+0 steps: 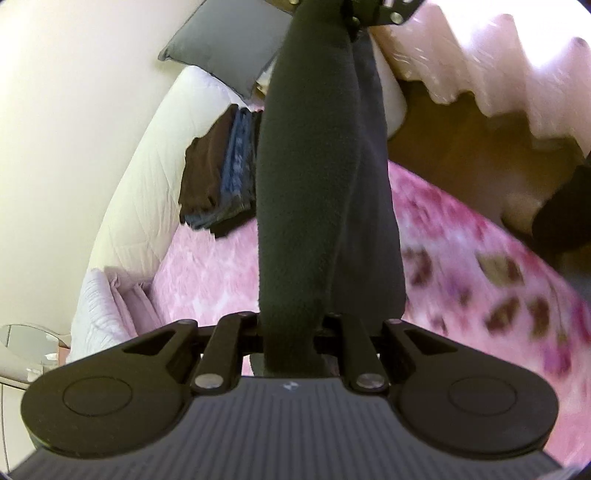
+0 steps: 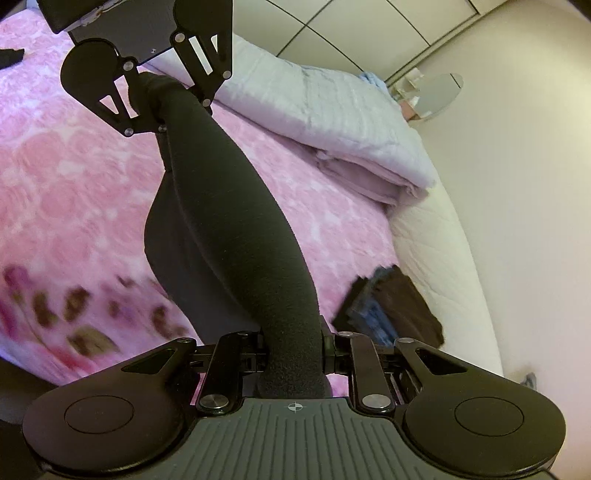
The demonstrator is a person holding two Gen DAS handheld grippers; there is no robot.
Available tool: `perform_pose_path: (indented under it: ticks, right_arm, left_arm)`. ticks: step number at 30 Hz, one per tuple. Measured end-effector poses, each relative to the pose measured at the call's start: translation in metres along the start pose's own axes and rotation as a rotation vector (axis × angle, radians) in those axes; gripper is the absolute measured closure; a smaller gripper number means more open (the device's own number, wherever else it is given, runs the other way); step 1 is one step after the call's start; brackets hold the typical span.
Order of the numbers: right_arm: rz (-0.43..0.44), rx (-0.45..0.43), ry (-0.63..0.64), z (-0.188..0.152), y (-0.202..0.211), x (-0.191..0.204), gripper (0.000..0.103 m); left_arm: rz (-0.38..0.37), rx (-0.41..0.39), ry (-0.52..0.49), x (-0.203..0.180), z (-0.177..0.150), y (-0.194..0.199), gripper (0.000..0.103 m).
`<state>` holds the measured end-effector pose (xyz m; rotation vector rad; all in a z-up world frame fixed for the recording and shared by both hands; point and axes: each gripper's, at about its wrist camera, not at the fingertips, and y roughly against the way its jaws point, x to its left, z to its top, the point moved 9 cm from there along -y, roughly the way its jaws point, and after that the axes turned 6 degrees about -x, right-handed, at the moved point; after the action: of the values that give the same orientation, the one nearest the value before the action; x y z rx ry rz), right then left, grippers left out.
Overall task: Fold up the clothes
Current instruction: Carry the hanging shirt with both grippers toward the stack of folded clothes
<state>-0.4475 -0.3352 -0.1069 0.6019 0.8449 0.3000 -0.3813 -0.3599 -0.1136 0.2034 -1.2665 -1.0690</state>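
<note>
A black fleece garment (image 1: 310, 192) is stretched taut between my two grippers above a bed with a pink floral blanket (image 1: 207, 273). My left gripper (image 1: 291, 347) is shut on one end of it. My right gripper (image 2: 295, 365) is shut on the other end of the garment (image 2: 236, 229). The right gripper shows at the top of the left wrist view (image 1: 373, 14). The left gripper shows at the upper left of the right wrist view (image 2: 155, 99). A fold of the garment hangs down below the taut edge.
A stack of folded dark and blue clothes (image 1: 218, 177) lies on the blanket near the white padded bed edge (image 1: 147, 177). A grey pillow (image 1: 221, 40), folded lilac bedding (image 2: 332, 122), a curtain (image 1: 498, 62) and a round side table (image 2: 436, 96) surround the bed.
</note>
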Motion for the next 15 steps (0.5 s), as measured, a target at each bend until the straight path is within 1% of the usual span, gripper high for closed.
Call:
perform_pose_path:
  ticks: [2, 5, 8, 11, 15]
  right_arm:
    - [0.002, -0.002, -0.006, -0.023, -0.002, -0.029, 0.084]
    - [0.022, 0.003, -0.016, -0.059, -0.008, -0.070, 0.084]
    - [0.043, 0.004, -0.014, -0.086, -0.012, -0.106, 0.084]
    - [0.054, 0.001, -0.019, -0.104, -0.019, -0.138, 0.084]
    - [0.056, -0.006, -0.012, -0.112, -0.034, -0.172, 0.084]
  left_arm:
    - [-0.003, 0.005, 0.022, 0.011, 0.028, -0.025, 0.091]
    - [-0.019, 0.019, 0.021, 0.025, 0.065, -0.056, 0.091]
    - [-0.012, 0.022, 0.043, 0.045, 0.093, -0.079, 0.091]
    - [-0.004, 0.021, 0.061, 0.065, 0.109, -0.098, 0.091]
    - [0.012, 0.000, 0.061, 0.094, 0.121, -0.118, 0.091]
